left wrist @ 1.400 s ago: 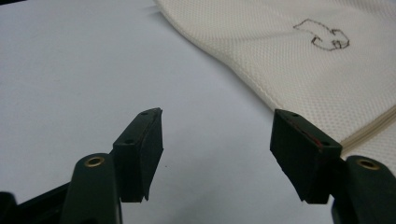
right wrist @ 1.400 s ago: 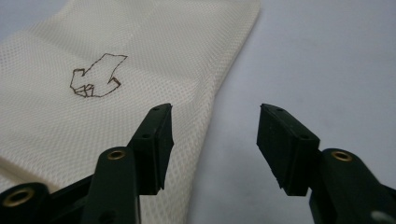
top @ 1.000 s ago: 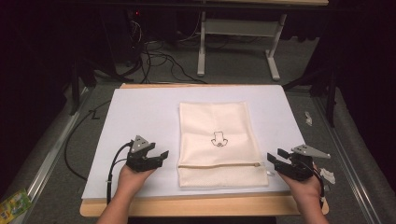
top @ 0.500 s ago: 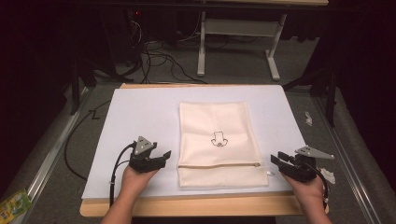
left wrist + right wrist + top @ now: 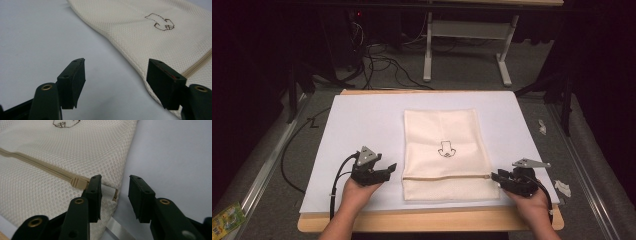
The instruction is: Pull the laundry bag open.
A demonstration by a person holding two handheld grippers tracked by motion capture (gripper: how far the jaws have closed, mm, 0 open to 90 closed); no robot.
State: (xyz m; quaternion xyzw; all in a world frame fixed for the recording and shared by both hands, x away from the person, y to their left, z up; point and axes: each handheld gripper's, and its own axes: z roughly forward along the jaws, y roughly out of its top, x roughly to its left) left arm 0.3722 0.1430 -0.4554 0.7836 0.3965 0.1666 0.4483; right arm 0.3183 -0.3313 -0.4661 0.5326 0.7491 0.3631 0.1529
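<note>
The wooden front edge of the counter (image 5: 427,222) runs just behind both hands, with a white sheet (image 5: 362,125) covering nearly all of its top. The left tool (image 5: 388,169) rests low over bare white sheet, its jaws spread wide and holding nothing; the cream mesh bag (image 5: 444,130) lies just beside it on its right, its long edge close to the right jaw in the left gripper view. The right tool (image 5: 495,176) sits at the bag's other edge, at the end of the zipper (image 5: 37,165). Its jaws are parted, and in the right gripper view the tan zipper slider (image 5: 79,182) and a small white tab (image 5: 108,191) lie just beside its left jaw; whether they touch cannot be told. A small dark outline drawing (image 5: 445,148) marks the bag ahead of both tools. Open white sheet stretches beyond the left tool and past the bag's far end. Beyond the counter lie grey carpet, tangled black cables (image 5: 377,57) and a white frame's legs (image 5: 467,50). Small white scraps (image 5: 563,187) lie on the floor, right of the right tool.
</note>
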